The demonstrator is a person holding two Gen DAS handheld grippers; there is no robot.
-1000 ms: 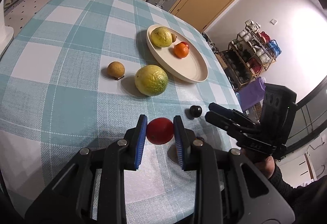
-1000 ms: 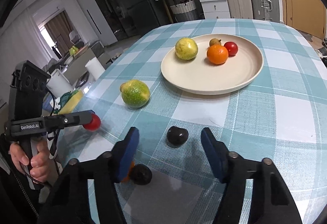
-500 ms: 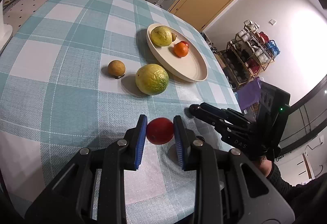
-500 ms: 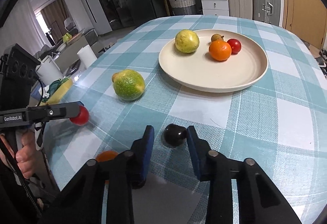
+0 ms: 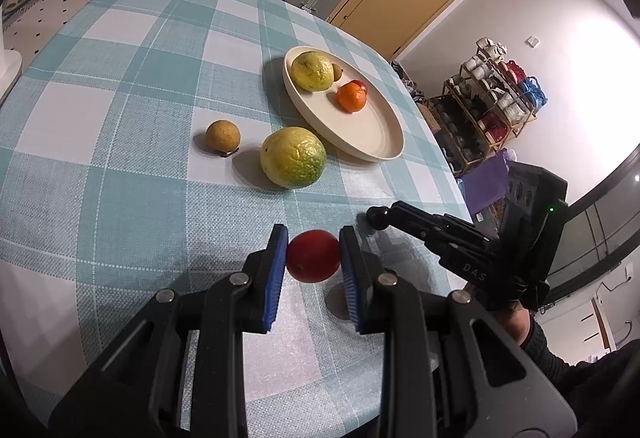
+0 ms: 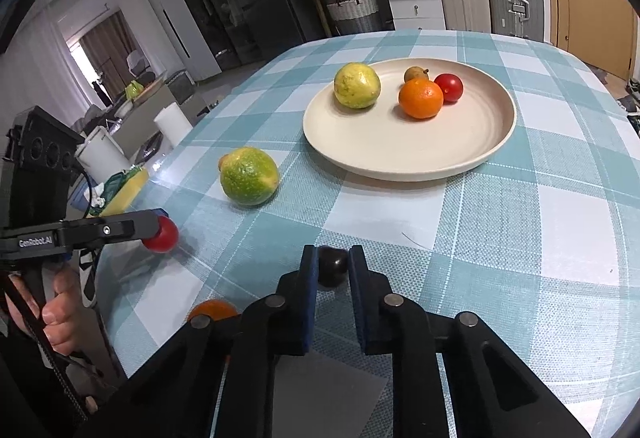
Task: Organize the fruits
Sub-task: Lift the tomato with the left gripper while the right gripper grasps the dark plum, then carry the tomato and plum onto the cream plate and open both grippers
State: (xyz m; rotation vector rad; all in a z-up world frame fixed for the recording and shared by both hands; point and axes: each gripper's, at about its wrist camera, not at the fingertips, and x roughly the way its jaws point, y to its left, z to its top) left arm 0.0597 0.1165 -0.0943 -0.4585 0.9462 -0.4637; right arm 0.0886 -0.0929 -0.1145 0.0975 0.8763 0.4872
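My left gripper (image 5: 313, 253) is shut on a red round fruit (image 5: 313, 256), held just above the checked tablecloth; it also shows in the right wrist view (image 6: 162, 234). My right gripper (image 6: 333, 262) is shut on a small dark plum (image 6: 332, 265) near the table's front edge; the plum shows at its fingertips in the left wrist view (image 5: 378, 217). A cream plate (image 6: 460, 142) holds a yellow-green fruit (image 6: 357, 85), an orange (image 6: 421, 98), a small red tomato (image 6: 449, 87) and a small brown fruit (image 6: 415, 73).
A large green-yellow citrus (image 5: 293, 157) and a small tan round fruit (image 5: 223, 134) lie on the cloth left of the plate. Another orange fruit (image 6: 212, 309) lies by the table edge, partly behind my right gripper. Suitcases and drawers stand beyond the table.
My right gripper has closed from wide open onto the dark plum. My left gripper keeps its hold on the red fruit and has barely moved.
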